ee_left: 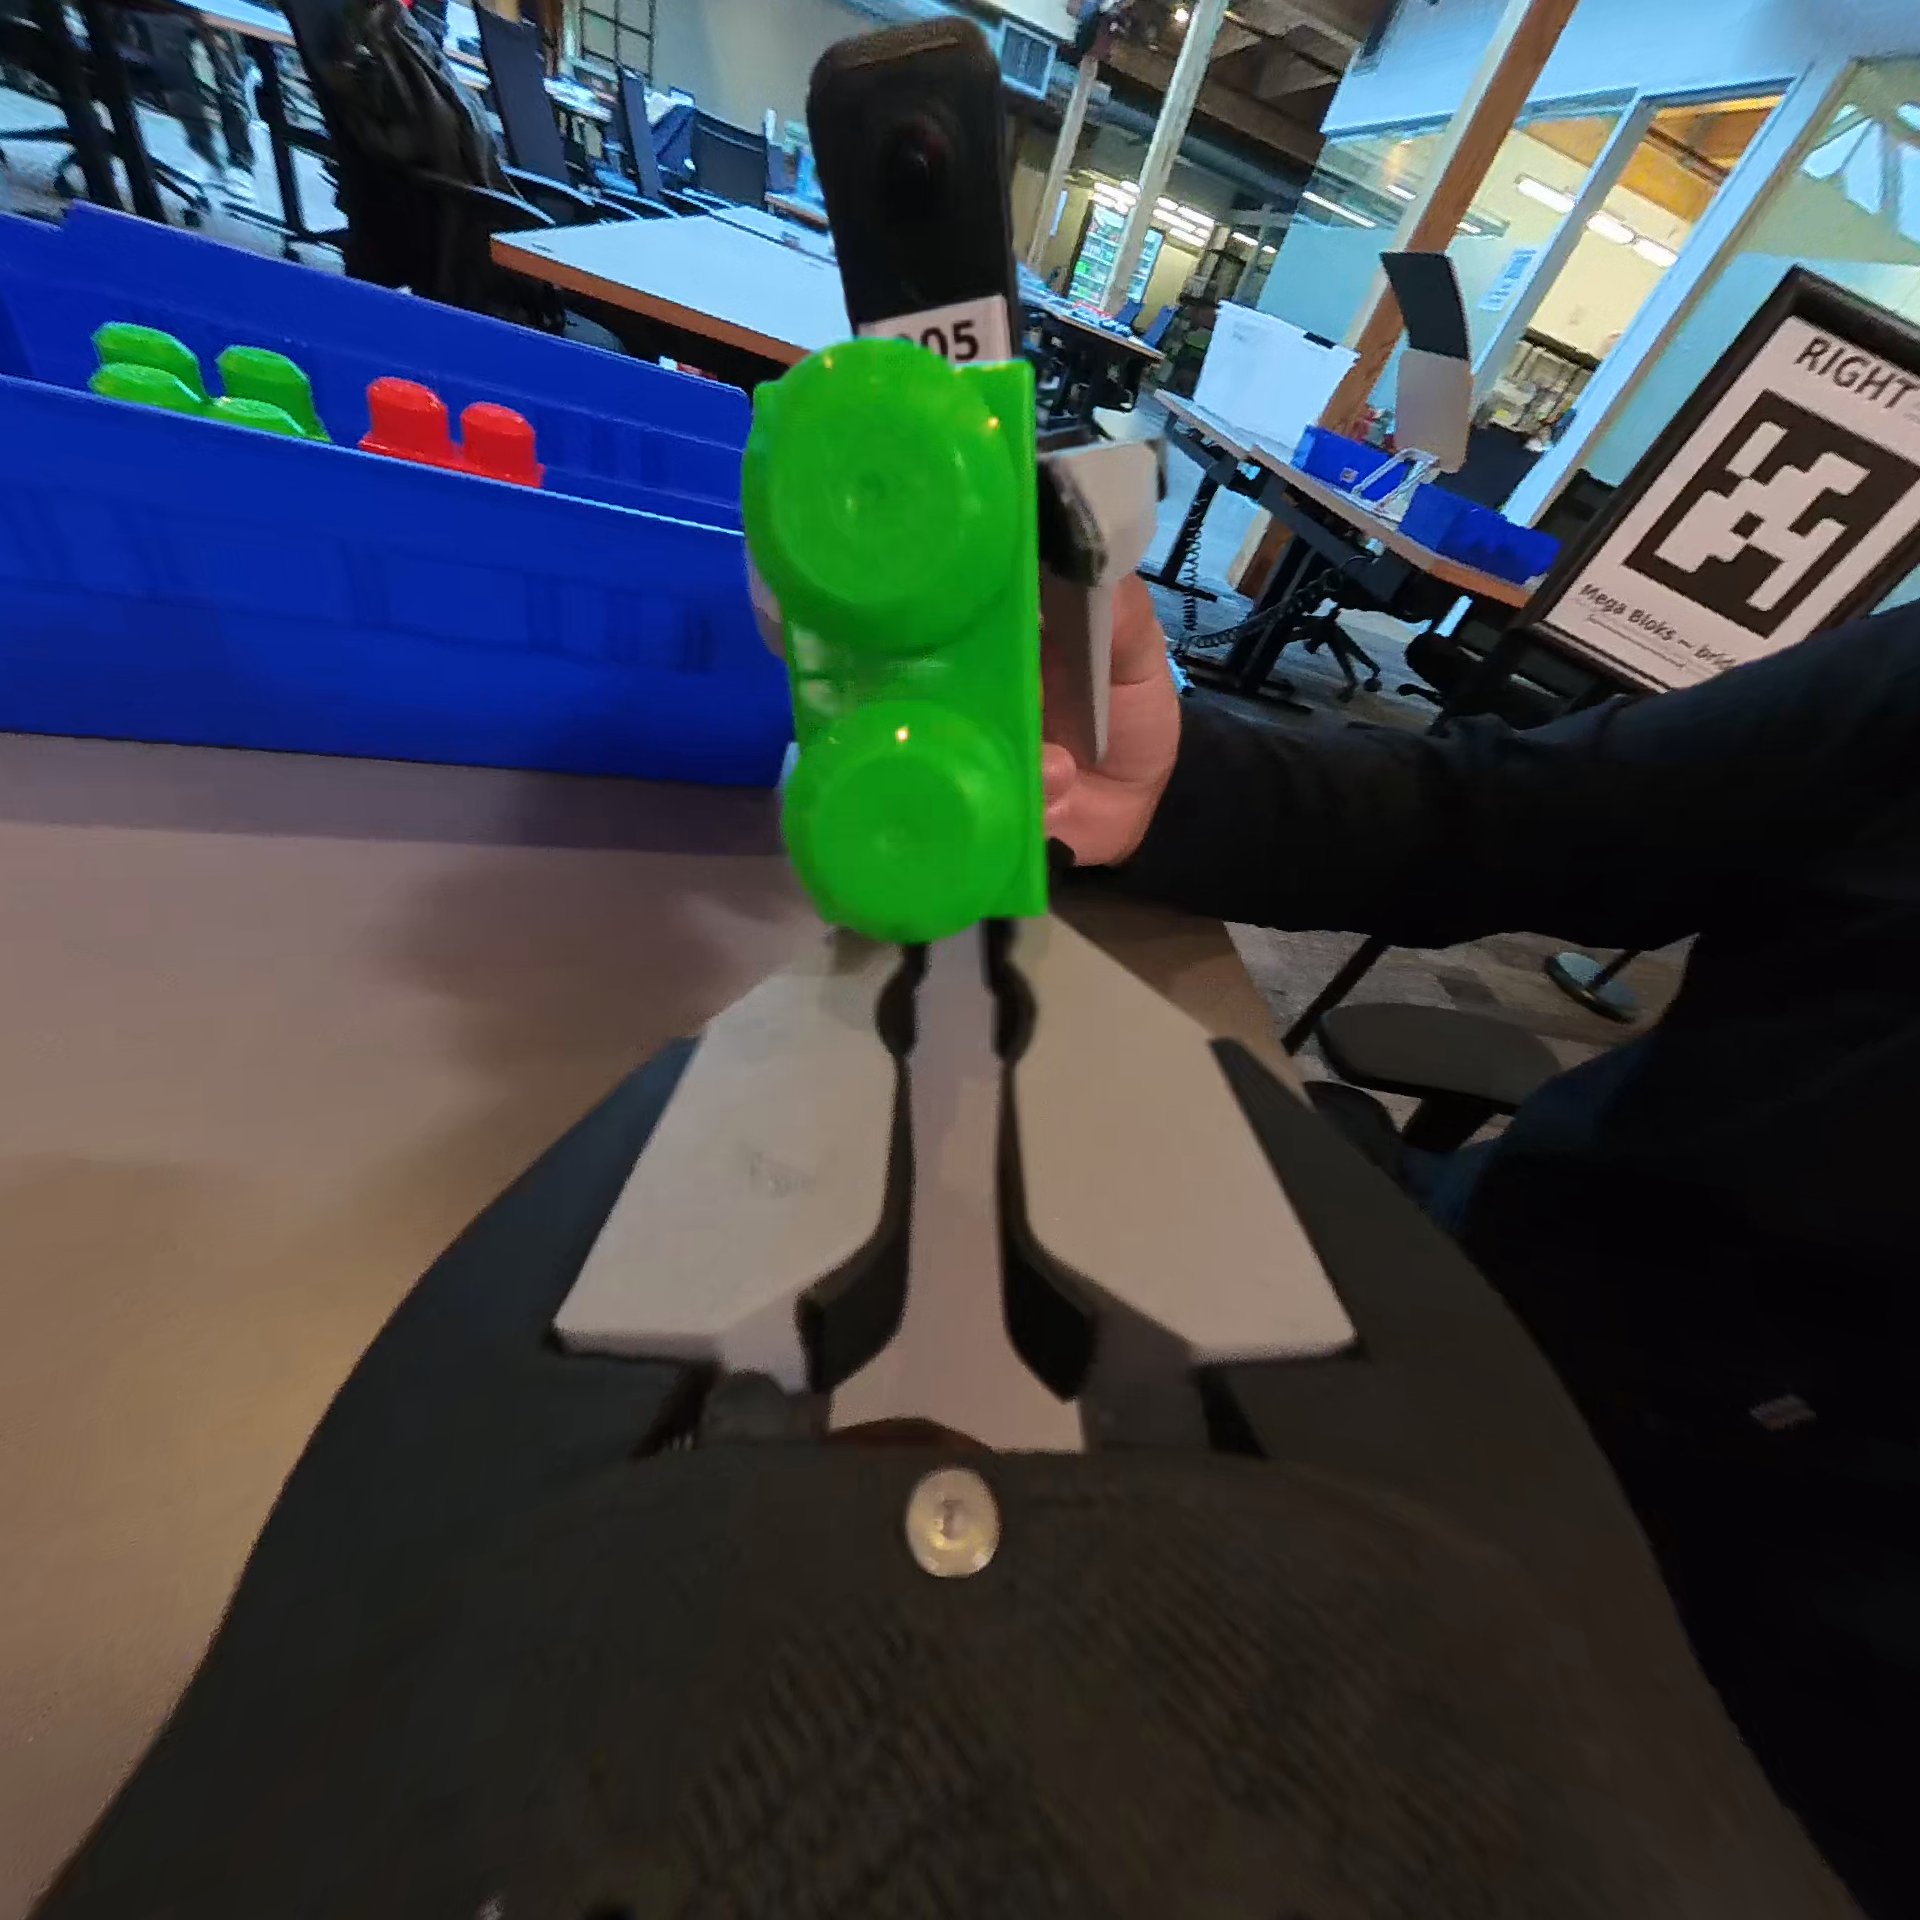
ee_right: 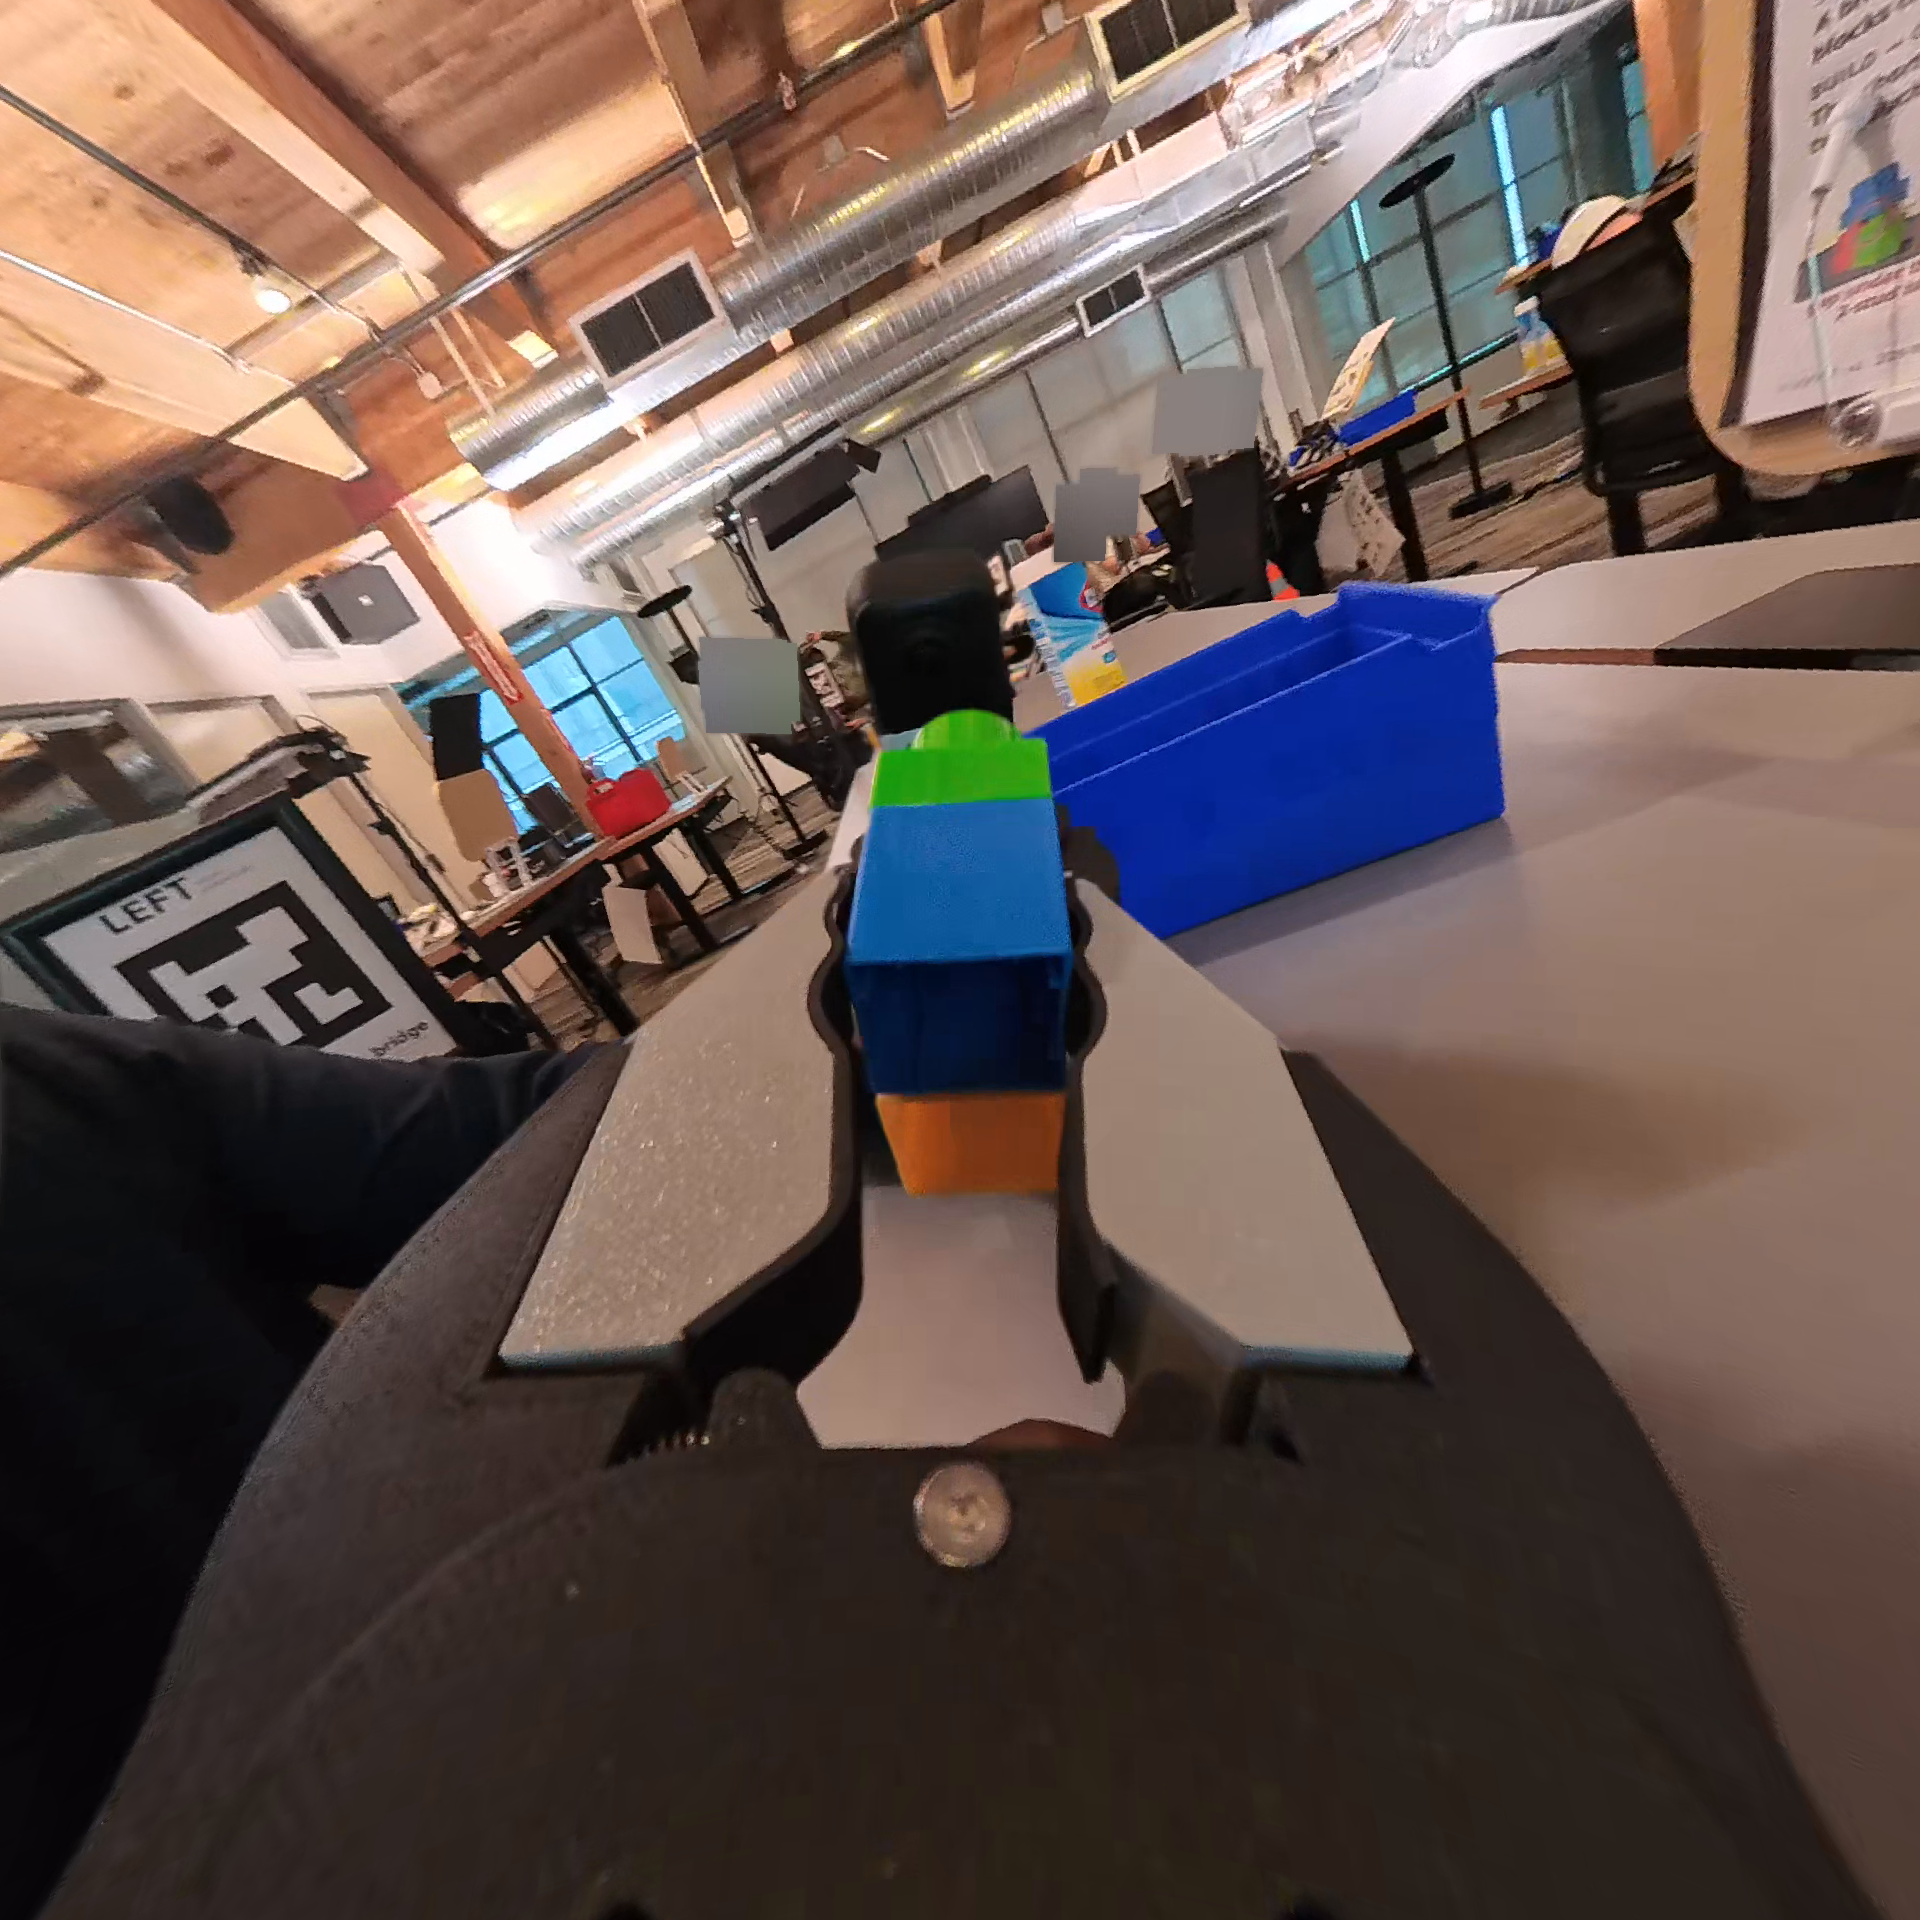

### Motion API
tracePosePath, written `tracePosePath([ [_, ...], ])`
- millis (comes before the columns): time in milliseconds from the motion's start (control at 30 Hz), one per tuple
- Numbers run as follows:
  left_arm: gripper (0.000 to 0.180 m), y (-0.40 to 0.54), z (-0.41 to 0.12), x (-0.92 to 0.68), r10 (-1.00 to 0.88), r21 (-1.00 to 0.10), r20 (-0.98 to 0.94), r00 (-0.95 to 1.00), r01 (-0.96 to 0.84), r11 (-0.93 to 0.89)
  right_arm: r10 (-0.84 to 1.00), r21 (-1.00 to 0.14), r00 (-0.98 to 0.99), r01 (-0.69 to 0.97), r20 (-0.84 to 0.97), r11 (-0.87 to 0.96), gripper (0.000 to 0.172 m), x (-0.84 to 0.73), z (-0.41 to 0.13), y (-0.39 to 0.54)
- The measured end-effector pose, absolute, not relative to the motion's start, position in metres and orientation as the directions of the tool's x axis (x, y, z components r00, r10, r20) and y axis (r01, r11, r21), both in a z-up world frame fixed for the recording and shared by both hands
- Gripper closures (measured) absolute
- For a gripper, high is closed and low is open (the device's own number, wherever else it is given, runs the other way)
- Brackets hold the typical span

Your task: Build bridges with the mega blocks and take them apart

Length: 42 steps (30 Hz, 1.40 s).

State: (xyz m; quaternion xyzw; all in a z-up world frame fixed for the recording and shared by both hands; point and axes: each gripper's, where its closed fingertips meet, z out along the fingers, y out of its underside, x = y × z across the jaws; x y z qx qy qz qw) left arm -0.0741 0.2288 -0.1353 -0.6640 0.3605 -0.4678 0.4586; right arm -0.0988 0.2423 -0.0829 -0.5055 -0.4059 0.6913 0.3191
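- Right gripper [ee_right: 961,935] clamped on blue block [ee_right: 961,914] of a 3-piece stack, green block [ee_left: 904,634] on top, orange block [ee_right: 971,1143] beneath, held above table [ee_left: 312,1039].
- Left gripper [ee_left: 951,961] nearly together under the green block's end; grip on it: cannot tell.
- Probably mid-disassembly: 2 joints apparently unseparated.
- Loose blocks in blue bin [ee_left: 364,582]; table edge near, open room leftward.

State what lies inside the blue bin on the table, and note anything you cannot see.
Inside the blue bin, the left wrist view shows a green block and a red block. The bin's front wall hides their lower parts and the bin floor.
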Motion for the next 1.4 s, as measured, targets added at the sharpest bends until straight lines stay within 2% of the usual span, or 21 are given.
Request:
tracePosePath([
  [33, 0.180, 0.230, -0.134, -0.077, -0.909, -0.950, 0.282, 0.308, -0.041, -0.309, 0.846, -0.881, -0.292, -0.021, -0.446, -0.472, 0.136, -0.098, -0.085, 0.241],
  [167, 0.180, 0.224, -0.124, -0.080, -0.906, -0.935, 0.350, 0.237, 0.030, -0.353, 0.841, -0.876, -0.292, -0.022, -0.455, -0.482, 0.137, -0.095, -0.086, 0.241],
  [267, 0.168, 0.219, -0.121, -0.077, -0.914, -0.935, 0.354, 0.198, 0.039, -0.353, 0.850, -0.882, -0.280, -0.026, -0.446, -0.471, 0.136, -0.093, -0.086, 0.244],
  [367, 0.159, 0.198, -0.104, -0.073, -0.911, -0.907, 0.413, 0.011, 0.091, -0.410, 0.845, -0.872, -0.298, -0.072, -0.445, -0.484, 0.136, -0.086, -0.078, 0.246],
  [433, 0.147, 0.208, -0.106, -0.072, -0.892, -0.891, 0.449, 0.054, 0.103, -0.442, 0.824, -0.859, -0.339, -0.081, -0.453, -0.506, 0.136, -0.086, -0.073, 0.241],
  [500, 0.161, 0.216, -0.113, -0.073, -0.902, -0.909, 0.415, 0.121, 0.088, -0.407, 0.828, -0.861, -0.341, -0.090, -0.446, -0.501, 0.136, -0.089, -0.073, 0.236],
  [533, 0.161, 0.216, -0.116, -0.072, -0.906, -0.917, 0.399, 0.138, 0.080, -0.392, 0.835, -0.865, -0.330, -0.094, -0.440, -0.492, 0.136, -0.090, -0.073, 0.236],
  [600, 0.152, 0.215, -0.116, -0.068, -0.910, -0.922, 0.388, 0.144, 0.069, -0.382, 0.857, -0.878, -0.306, -0.115, -0.414, -0.465, 0.136, -0.090, -0.072, 0.237],
  [700, 0.149, 0.219, -0.116, -0.066, -0.914, -0.933, 0.359, 0.187, 0.057, -0.354, 0.860, -0.875, -0.299, -0.133, -0.413, -0.466, 0.136, -0.085, -0.073, 0.240],
  [767, 0.137, 0.226, -0.113, -0.069, -0.905, -0.930, 0.367, 0.217, 0.099, -0.353, 0.857, -0.869, -0.294, -0.135, -0.423, -0.475, 0.137, -0.084, -0.074, 0.243],
  [900, 0.136, 0.231, -0.099, -0.080, -0.889, -0.904, 0.415, 0.195, 0.197, -0.379, 0.858, -0.882, -0.297, -0.095, -0.418, -0.462, 0.136, -0.094, -0.081, 0.234],
  [933, 0.143, 0.230, -0.099, -0.080, -0.897, -0.916, 0.391, 0.208, 0.185, -0.357, 0.862, -0.888, -0.290, -0.074, -0.416, -0.453, 0.136, -0.099, -0.085, 0.231],
  [1033, 0.143, 0.229, -0.102, -0.079, -0.909, -0.950, 0.311, 0.277, 0.129, -0.285, 0.870, -0.896, -0.288, -0.075, -0.400, -0.437, 0.137, -0.105, -0.088, 0.226],
  [1233, 0.143, 0.222, -0.119, -0.073, -0.911, -0.944, 0.324, 0.255, 0.022, -0.329, 0.886, -0.918, -0.277, -0.030, -0.373, -0.396, 0.136, -0.102, -0.094, 0.223],
  [1400, 0.143, 0.220, -0.135, -0.076, -0.922, -0.950, 0.244, 0.300, -0.117, -0.290, 0.883, -0.931, -0.296, 0.121, -0.364, -0.344, 0.131, -0.095, -0.111, 0.218],
])
